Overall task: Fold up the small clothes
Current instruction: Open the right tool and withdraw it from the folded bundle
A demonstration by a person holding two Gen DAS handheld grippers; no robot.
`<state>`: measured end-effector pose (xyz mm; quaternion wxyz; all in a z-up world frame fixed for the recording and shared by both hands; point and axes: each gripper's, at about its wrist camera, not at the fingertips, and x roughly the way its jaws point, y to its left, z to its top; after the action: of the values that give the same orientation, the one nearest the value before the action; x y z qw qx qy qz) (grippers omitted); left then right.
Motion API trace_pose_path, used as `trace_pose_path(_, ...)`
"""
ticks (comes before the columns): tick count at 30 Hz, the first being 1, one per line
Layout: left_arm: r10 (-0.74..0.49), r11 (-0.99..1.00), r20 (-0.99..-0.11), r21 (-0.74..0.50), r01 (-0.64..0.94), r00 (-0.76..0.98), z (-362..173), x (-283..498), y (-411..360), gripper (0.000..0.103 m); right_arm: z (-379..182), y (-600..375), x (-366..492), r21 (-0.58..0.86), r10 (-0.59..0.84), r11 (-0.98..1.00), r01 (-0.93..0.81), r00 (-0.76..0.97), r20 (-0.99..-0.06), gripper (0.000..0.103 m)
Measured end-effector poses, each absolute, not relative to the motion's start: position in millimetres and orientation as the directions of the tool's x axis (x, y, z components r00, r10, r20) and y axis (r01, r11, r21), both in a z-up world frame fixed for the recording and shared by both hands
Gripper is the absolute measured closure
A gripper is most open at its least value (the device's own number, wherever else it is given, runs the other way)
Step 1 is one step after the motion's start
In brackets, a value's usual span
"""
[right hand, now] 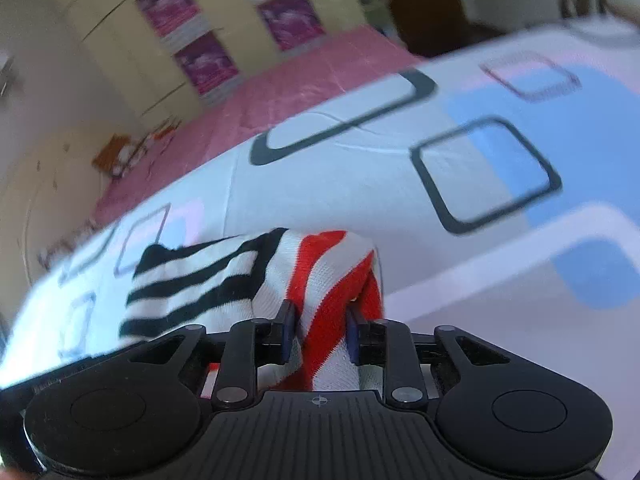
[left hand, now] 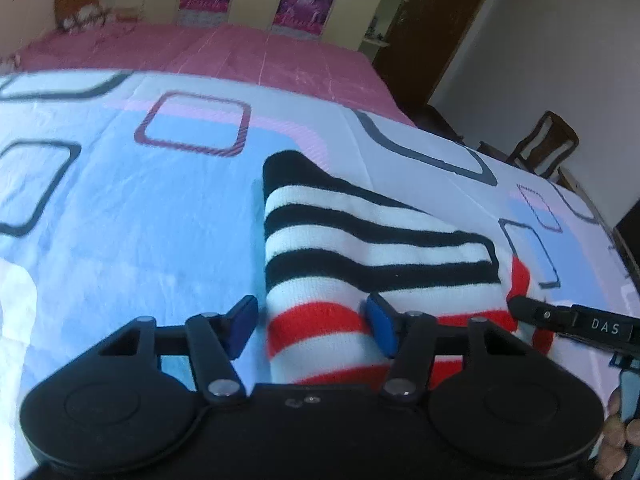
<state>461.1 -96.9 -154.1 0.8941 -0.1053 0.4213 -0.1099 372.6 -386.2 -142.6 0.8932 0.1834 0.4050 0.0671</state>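
A small knitted garment (left hand: 360, 240) with black, white and red stripes lies folded on a pale blue patterned bed sheet (left hand: 120, 220). My left gripper (left hand: 312, 330) straddles its near red-striped edge. The right blue pad touches the cloth and a sliver of sheet shows beside the left pad, so the jaws stand open around it. In the right wrist view my right gripper (right hand: 320, 330) is shut on a bunched red-and-white part of the garment (right hand: 192, 292), which lifts from the sheet (right hand: 500, 300). The right gripper (left hand: 520, 308) also shows at the garment's right edge.
Beyond the sheet lies a pink bedspread (left hand: 240, 52), then a cream wardrobe with pink posters (left hand: 302, 4). A wooden chair (left hand: 548, 140) and a dark door (left hand: 432, 32) stand at the right. A hand (left hand: 618, 436) shows at the lower right.
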Motion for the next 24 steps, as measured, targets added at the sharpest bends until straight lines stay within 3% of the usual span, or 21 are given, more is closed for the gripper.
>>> trace_pose_path(3,-0.283,0.954,-0.717,-0.281,0.108,0.637,-155.8,456.9,-98.8,0.046,-152.6,-382.0,369.5,0.253,0.179,0.967,0.011,0.678,-0.713,0.082)
trace_pose_path(6,-0.291,0.949,-0.717,-0.302,0.095,0.634,-157.5,458.3,-97.0,0.044,-161.9,-399.0,369.5,0.340,0.202,0.937,0.080,0.670,-0.714,0.082)
trace_pose_path(12,-0.282,0.951,-0.727,-0.297,0.084,0.626,-156.9,462.1,-93.9,0.035,-154.5,-395.9,365.6,0.316,0.188,0.946,0.074,0.670,-0.719,0.082)
trace_pose_path(24,-0.258,0.962,-0.724,-0.254,0.100,0.640,-134.5,445.2,-96.1,0.035,-116.6,-380.8,338.1,0.270,0.186,0.963,0.002,0.722,-0.666,0.081)
